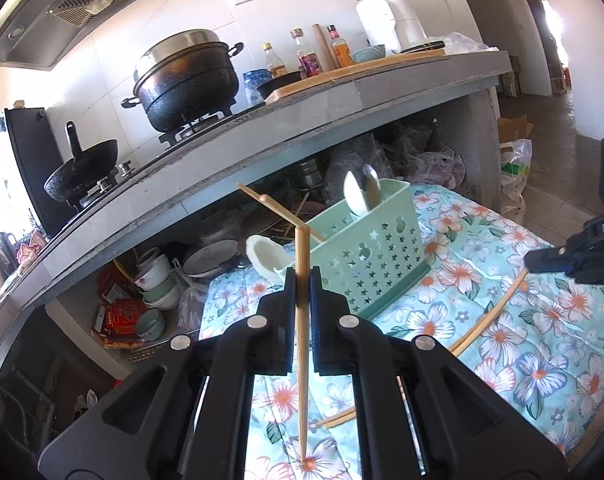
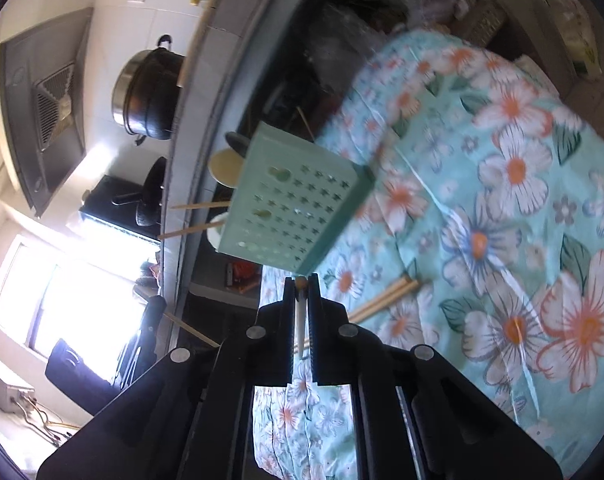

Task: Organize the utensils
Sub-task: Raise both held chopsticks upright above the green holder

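A mint-green perforated utensil basket (image 1: 377,264) stands on the floral cloth, with two spoons (image 1: 359,196) upright in it and a chopstick (image 1: 278,210) leaning out over its left rim. My left gripper (image 1: 302,276) is shut on a bamboo chopstick (image 1: 302,360) held nearly upright, just in front of the basket. My right gripper (image 2: 301,280) is shut on another chopstick (image 2: 300,320), seen almost end-on, below the basket (image 2: 294,208). In the left wrist view the right gripper (image 1: 541,266) is at the right edge, its chopstick (image 1: 489,314) slanting down to the cloth.
A pair of loose chopsticks (image 2: 385,298) lies on the floral cloth (image 2: 501,200). A white ceramic spoon (image 1: 264,254) is at the basket's left end. Behind runs a grey counter (image 1: 302,128) with a black pot (image 1: 186,76) and a wok; bowls (image 1: 158,280) are stacked beneath.
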The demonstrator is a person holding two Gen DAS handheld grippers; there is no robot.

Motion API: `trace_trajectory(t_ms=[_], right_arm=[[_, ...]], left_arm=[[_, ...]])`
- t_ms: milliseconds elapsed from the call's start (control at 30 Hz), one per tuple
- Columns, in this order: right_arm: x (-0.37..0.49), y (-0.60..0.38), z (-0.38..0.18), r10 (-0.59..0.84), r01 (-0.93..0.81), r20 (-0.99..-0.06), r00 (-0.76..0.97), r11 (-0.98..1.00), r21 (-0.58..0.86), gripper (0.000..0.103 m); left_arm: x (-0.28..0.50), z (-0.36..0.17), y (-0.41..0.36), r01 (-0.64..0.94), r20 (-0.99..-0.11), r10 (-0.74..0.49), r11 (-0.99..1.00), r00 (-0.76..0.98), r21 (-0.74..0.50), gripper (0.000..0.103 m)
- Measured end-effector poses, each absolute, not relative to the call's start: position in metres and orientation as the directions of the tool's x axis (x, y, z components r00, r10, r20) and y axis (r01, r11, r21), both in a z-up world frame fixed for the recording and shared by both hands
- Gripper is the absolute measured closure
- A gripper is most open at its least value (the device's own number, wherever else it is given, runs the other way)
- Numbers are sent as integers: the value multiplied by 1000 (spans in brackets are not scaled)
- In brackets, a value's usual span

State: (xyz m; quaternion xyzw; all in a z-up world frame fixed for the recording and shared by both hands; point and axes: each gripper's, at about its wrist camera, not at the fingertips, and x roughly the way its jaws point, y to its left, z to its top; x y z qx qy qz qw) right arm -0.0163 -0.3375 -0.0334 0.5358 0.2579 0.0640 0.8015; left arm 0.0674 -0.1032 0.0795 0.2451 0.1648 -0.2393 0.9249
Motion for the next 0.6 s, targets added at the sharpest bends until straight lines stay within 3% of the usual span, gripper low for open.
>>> trace_trajectory(t_ms=[600], right_arm=[[-27,-347,5,335,71,-264,905,491,868,97]], left_arm=[[91,128,-71,485,-394,-379,847,838,218,98]])
